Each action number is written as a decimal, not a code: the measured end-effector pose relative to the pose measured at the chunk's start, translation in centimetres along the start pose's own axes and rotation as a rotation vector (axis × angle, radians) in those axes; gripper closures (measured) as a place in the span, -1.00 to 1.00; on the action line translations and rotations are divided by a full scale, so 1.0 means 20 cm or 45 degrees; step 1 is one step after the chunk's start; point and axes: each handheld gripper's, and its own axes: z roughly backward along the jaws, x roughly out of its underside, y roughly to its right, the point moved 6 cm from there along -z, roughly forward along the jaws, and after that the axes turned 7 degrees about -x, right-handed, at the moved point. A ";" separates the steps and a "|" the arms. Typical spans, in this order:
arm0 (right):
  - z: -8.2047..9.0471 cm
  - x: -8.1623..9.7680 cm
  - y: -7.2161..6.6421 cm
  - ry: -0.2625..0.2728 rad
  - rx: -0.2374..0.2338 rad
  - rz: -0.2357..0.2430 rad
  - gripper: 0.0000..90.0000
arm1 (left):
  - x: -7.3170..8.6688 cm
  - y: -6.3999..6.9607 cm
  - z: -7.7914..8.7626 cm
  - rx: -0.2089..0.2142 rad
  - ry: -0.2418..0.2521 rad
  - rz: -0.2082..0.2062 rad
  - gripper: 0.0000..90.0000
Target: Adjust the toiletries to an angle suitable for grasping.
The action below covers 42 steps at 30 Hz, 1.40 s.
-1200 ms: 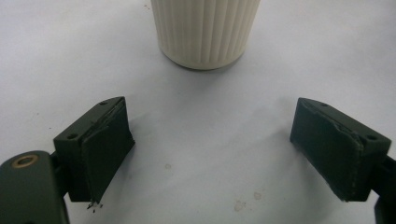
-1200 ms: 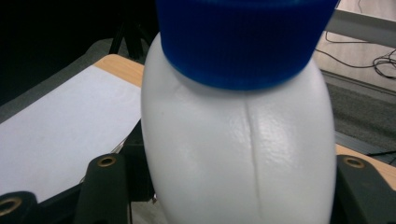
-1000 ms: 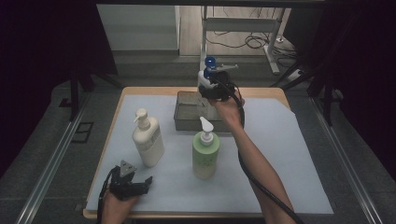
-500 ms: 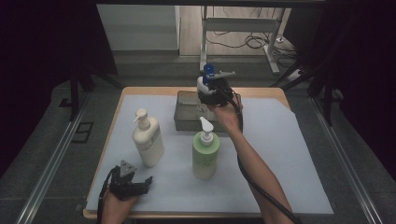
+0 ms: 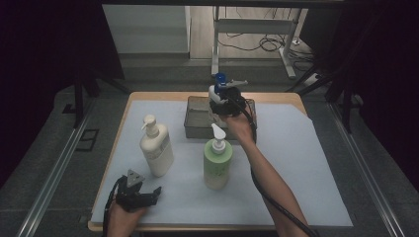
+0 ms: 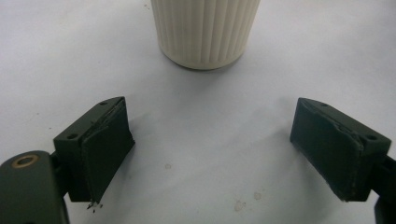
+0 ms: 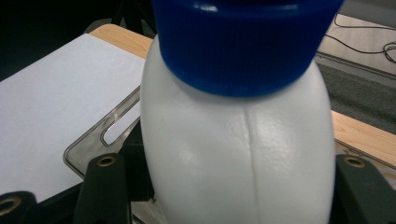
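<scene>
Clamping white blue-capped bottle (image 7: 233, 154) between right hand-held gripper (image 5: 225, 101) jaws, above tray (image 5: 195, 123)

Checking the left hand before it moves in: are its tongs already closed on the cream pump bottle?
No: the left tongs stand wide open with bare table between them, and the cream pump bottle sits ahead, untouched.

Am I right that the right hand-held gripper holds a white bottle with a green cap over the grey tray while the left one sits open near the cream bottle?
Not quite: the cap is blue, not green, as the right gripper view shows. Otherwise yes: the right hand-held gripper holds the white bottle over the grey tray, and the left hand-held gripper sits open near the cream bottle.
</scene>
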 end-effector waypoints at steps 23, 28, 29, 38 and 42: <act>0.04 0.07 0.05 -0.008 -0.043 0.017 -0.31 | 0.00 0.00 0.00 -0.001 0.000 -0.003 -0.74; 0.08 0.10 0.06 0.002 -0.061 0.033 -0.31 | 0.00 0.00 0.00 -0.001 0.000 -0.003 -0.74; 0.08 0.10 0.06 0.003 -0.064 0.035 -0.31 | 0.00 0.00 0.00 -0.001 0.000 -0.003 -0.74; 0.15 0.17 0.06 0.004 -0.113 0.032 -0.25 | 0.00 0.00 0.00 -0.001 0.001 -0.002 -0.73; 0.17 0.20 0.06 -0.026 -0.152 0.026 -0.29 | 0.00 0.00 0.00 -0.002 0.001 -0.003 -0.74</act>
